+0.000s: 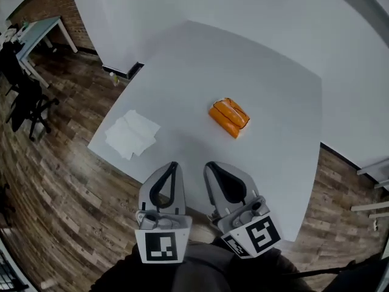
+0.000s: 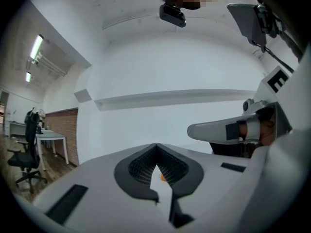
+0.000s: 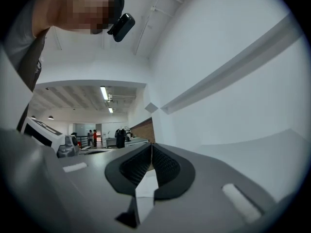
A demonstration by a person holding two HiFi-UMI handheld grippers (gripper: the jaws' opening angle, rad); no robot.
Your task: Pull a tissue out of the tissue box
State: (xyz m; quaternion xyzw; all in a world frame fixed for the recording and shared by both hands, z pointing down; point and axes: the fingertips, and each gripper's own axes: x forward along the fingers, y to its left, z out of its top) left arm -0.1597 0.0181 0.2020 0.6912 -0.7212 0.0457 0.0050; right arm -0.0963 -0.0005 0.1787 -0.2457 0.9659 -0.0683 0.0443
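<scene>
An orange tissue box (image 1: 229,117), a soft pack, lies near the middle of the white table (image 1: 267,84). A loose heap of white tissues (image 1: 130,134) rests by the table's left edge. Both grippers hover side by side over the near edge, well short of the pack. In the head view my left gripper (image 1: 175,165) has its tips together, and so does my right gripper (image 1: 209,165). The left gripper view shows its jaws (image 2: 156,147) meeting with nothing held and a speck of the orange pack (image 2: 163,178) in the gap behind them. The right gripper (image 3: 151,145) is likewise shut and empty.
Wooden floor (image 1: 67,181) surrounds the table on the left and near side. White walls stand behind and to the right. A desk (image 1: 37,34) and dark chairs (image 1: 24,99) stand far left. A small bottle (image 1: 113,78) stands on the floor by the wall corner.
</scene>
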